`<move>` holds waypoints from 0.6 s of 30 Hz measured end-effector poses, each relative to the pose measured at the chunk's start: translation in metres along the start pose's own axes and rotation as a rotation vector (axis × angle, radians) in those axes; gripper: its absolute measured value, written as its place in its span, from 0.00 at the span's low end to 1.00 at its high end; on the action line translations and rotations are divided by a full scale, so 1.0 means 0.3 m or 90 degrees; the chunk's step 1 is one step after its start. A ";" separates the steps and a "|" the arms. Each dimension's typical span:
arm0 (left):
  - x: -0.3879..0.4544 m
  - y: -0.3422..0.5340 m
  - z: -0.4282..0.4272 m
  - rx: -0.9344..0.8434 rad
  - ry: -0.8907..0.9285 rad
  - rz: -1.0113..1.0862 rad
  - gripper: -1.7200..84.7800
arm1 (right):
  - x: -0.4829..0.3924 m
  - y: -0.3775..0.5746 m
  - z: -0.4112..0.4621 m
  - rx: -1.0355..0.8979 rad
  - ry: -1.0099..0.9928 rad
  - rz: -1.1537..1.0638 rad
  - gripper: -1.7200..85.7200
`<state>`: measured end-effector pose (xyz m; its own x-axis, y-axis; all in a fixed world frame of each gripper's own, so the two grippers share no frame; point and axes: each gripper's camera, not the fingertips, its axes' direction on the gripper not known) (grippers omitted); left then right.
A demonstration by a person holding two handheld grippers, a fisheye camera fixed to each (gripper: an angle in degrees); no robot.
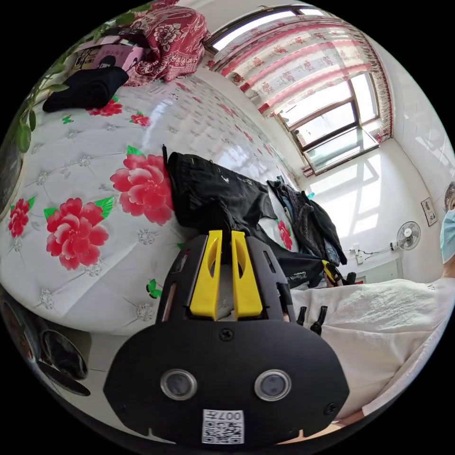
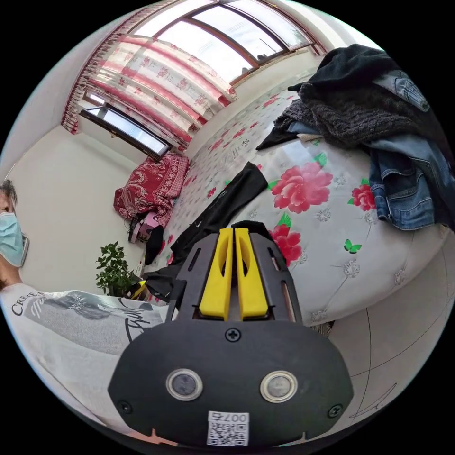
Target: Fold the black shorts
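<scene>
We begin at the left gripper (image 1: 226, 233). Its yellow jaws stand very narrow, and black cloth shows at their tips, so we judge that they pinch an edge of the shorts (image 1: 213, 194). The exact contact is partly hidden, but the cloth rises to the tips. Just beyond this gripper the shorts lie spread on the bed (image 1: 85, 199), with the waistband on the far side. Further out there is a pile of clothes (image 1: 308, 222), and well apart, at the far end of the bed, a folded black garment (image 1: 87, 87) beside a red blanket (image 1: 173, 38).

The right gripper (image 2: 234, 231) also has its jaws almost together, and black cloth sits at the tips. We think that it holds the other end of the same near edge. Beyond it one leg of the shorts (image 2: 232, 196) stretches away over the bed (image 2: 332, 246). To the side of this gripper, further off, lies the heap with jeans (image 2: 403, 189) and a dark sweater (image 2: 350, 109).

The person's white shirt (image 1: 379, 322) is near both grippers, at the edge of the bed.

We judge that the first fold is in hand: both grippers grip the near edge, and the shorts are not yet folded. The next move calls for lifting both ends together, at equal height, and carrying them over the far part, so that the edges meet without wrinkles.
</scene>
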<state>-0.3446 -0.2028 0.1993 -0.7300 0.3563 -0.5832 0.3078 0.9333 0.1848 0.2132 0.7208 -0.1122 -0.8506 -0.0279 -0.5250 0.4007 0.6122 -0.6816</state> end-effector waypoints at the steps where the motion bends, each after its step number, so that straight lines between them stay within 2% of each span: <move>1: 0.004 -0.015 -0.003 0.004 0.003 0.003 0.06 | -0.009 -0.014 -0.008 0.010 -0.007 -0.004 0.02; 8: -0.060 -0.155 0.008 0.059 0.069 -0.066 0.06 | -0.019 -0.142 -0.018 0.075 -0.082 0.041 0.02; 11: -0.088 -0.258 0.044 0.073 0.069 -0.096 0.06 | -0.067 -0.263 0.028 0.075 -0.060 0.015 0.02; 15: -0.148 -0.484 0.178 0.094 0.047 -0.146 0.07 | -0.161 -0.537 0.211 0.047 -0.010 -0.053 0.02; 18: -0.187 -0.682 0.337 0.122 0.001 -0.132 0.08 | -0.202 -0.758 0.424 0.044 0.035 -0.066 0.03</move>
<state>-0.3049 -0.4183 0.1142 -0.7902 0.1582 -0.5921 0.2611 0.9609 -0.0917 0.2168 0.4828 0.0100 -0.9051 -0.0436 -0.4229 0.3310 0.5520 -0.7653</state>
